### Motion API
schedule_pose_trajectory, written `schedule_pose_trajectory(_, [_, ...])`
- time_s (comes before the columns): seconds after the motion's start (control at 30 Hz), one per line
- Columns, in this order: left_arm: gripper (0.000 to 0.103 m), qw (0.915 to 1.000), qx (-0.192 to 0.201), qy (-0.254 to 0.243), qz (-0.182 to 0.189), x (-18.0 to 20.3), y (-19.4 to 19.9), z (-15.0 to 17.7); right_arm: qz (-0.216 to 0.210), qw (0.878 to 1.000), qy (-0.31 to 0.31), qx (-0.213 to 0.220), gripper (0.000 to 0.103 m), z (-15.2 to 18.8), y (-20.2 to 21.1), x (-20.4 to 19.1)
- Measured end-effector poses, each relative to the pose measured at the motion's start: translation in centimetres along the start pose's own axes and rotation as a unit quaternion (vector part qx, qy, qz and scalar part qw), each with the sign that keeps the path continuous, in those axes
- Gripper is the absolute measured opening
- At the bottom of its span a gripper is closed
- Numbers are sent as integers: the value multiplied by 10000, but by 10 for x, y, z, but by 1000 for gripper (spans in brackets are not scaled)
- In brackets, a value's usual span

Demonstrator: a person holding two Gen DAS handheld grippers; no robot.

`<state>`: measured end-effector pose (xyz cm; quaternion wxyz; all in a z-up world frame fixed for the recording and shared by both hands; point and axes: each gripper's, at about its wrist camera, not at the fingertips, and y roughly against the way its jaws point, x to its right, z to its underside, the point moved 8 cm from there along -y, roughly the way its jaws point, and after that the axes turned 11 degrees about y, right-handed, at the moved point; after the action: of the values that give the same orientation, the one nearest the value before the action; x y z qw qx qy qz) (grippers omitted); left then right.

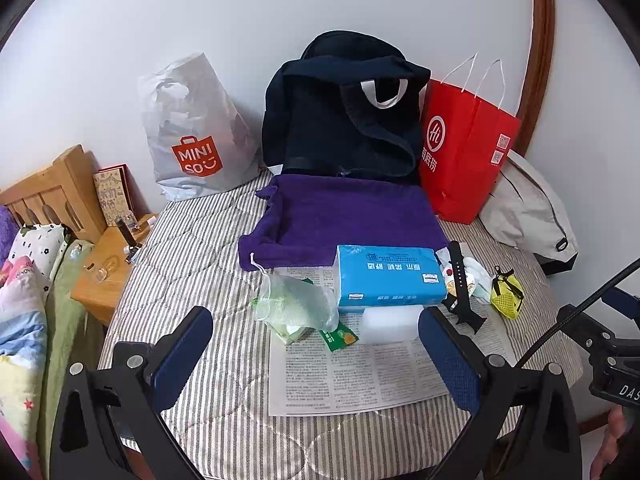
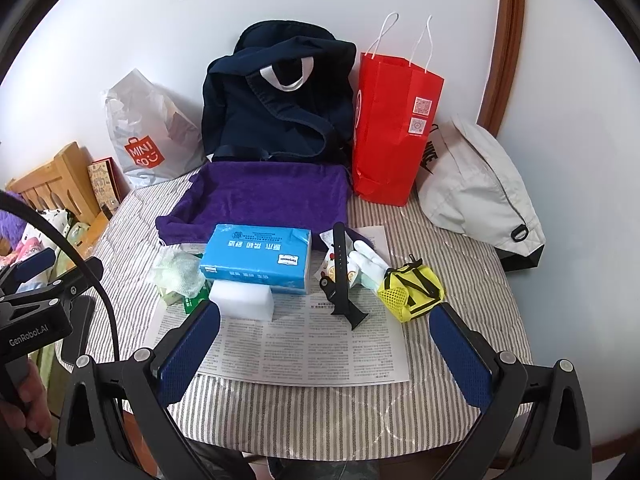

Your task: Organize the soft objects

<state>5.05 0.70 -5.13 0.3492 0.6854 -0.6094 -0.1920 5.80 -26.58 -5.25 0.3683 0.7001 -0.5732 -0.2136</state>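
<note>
1. Left gripper (image 1: 316,344): fingers spread wide, holding nothing, above the striped bedcover (image 1: 192,264).
2. Right gripper (image 2: 326,340): fingers likewise wide apart and empty, over the printed sheet (image 2: 312,348).
3. Blue tissue pack (image 2: 258,258): resting on the sheet, its near edge overlapping a white foam block (image 2: 244,300).
4. Purple towel (image 2: 264,196): spread flat behind the pack, in front of a dark backpack (image 2: 276,108).
5. Yellow mesh pouch (image 2: 412,290) and black watch strap (image 2: 342,276): right of the pack.
</note>
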Motion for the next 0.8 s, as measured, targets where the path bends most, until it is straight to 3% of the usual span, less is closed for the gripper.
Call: schedule_pose_trajectory(0.8, [103,10000,-8,-7,-28,0,5,1,35,10000,38,0,103,0,4,-1])
